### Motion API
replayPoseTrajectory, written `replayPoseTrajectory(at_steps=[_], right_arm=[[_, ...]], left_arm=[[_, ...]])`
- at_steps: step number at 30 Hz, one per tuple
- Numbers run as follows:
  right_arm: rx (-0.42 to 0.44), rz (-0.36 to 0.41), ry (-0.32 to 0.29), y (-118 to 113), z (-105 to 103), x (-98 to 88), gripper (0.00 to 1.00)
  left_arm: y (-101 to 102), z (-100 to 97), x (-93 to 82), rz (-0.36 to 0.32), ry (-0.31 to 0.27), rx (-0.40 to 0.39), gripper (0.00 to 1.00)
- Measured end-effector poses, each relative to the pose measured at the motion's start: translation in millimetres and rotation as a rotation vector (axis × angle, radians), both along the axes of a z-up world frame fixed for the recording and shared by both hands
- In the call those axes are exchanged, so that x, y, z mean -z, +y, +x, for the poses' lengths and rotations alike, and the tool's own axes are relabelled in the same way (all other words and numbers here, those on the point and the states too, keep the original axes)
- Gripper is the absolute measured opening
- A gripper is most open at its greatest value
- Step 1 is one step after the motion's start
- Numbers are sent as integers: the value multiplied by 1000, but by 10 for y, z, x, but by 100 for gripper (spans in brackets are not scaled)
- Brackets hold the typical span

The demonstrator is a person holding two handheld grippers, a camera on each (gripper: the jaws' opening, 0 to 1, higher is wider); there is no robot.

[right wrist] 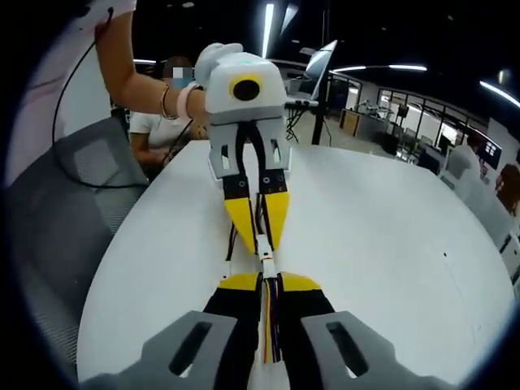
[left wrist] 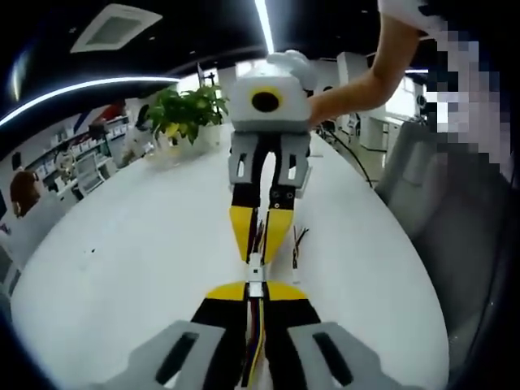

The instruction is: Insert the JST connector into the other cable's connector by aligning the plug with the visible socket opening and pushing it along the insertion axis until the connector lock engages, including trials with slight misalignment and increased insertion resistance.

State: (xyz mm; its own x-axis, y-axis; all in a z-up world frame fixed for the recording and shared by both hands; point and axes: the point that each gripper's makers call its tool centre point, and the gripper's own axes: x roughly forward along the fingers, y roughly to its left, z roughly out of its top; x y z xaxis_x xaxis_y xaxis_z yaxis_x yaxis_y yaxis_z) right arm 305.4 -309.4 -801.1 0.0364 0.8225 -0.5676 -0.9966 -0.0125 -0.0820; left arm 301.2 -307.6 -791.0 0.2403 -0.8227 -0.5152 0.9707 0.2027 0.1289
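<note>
The connectors (left wrist: 255, 272) meet tip to tip between our two grippers, above the white table (left wrist: 122, 260). We see the left gripper (left wrist: 255, 294) closed on its cable (left wrist: 253, 341), yellow fingers (left wrist: 230, 291) pinching it just behind the plug. The right gripper (right wrist: 266, 282) likewise clamps its cable (right wrist: 270, 325). A loose cable (left wrist: 297, 244) lies on the table just beside them. A potted plant (left wrist: 188, 114) stands at the far edge.

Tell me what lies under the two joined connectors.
The white table lies under the connectors. A spare cable lies beside them. Whether they touch the table cannot be told.
</note>
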Motion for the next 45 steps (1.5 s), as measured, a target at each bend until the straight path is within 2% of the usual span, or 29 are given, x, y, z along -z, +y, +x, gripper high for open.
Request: replayPoseTrajectory(at_steps=[11,13,17,29,39,40,45], right_arm=[[-43,-7,-13,29,-54,23,3],[-44,-7,-11,31,-56,28,3],[-83,-13,-62,15,-56,22,3],[-82,-14,-64,-8,-59,4,3],[-91,-39,-60,13,-73,44,2],[-98,-43,-74,21,-69,57,2],[-90,-42,-68,8,-54,68,3]], left_arm=[[-39,-38,10,1,23,19,0],[-53,-41,14,8,12,32,0],[-67,-37,8,17,-28,60,0],[-106,-36,-20,17,-36,56,0],[-148,-38,30,59,-50,82,0],[-140,-29,47,67,-53,84,0],[-115,-4,67,62,-48,79,0]])
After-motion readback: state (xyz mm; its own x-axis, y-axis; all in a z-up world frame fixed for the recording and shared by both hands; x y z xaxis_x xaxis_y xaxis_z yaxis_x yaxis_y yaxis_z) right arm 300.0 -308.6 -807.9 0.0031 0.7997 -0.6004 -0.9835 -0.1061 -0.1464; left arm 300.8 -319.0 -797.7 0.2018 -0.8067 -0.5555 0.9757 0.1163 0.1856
